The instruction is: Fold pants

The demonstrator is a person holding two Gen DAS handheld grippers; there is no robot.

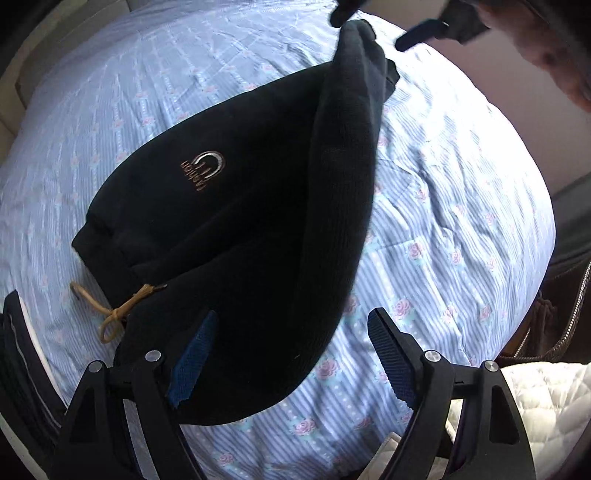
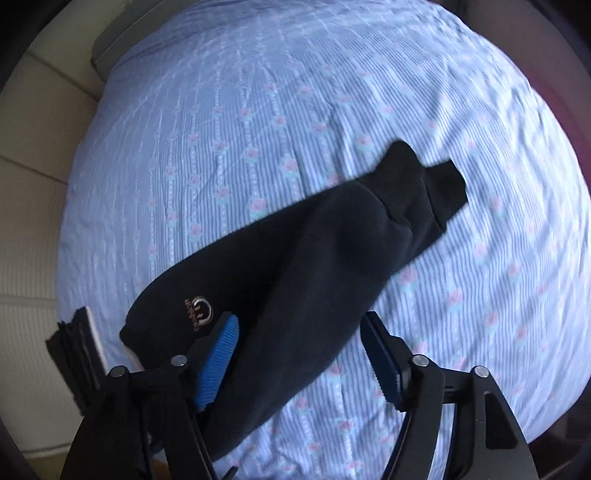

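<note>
Your soft black sweatpants [image 1: 229,206] lie on the bed, on the blue striped sheet with little pink roses [image 1: 461,229]. They are folded the long way, one leg on top of the other. The small gold logo [image 1: 205,170] faces up, and the tan drawstring [image 1: 118,310] hangs out at the waist end, right beside your left gripper [image 1: 291,354].

Your left gripper has its two blue pads spread apart. The waist end of the pants sits between them, but nothing is pinched. It looks ready to bite down on the waist so that end stays put, or can be lifted.

The far end of the pants, the cuffs, is raised off the sheet in the left wrist view. Your right gripper [image 1: 364,29] is up there by the pants, at the cuff end. One dark finger touches the cloth tip and the other stands off to the side, so you cannot tell for sure if it has a hold. In its own view [image 2: 299,354] the pads stand wide apart with the pants between them.

My guess is that you are about to bring the cuffs toward the waist to fold the pants in half.

Past the waist end, a black and white folded thing [image 2: 79,354] lies at the edge of the sheet.
</note>
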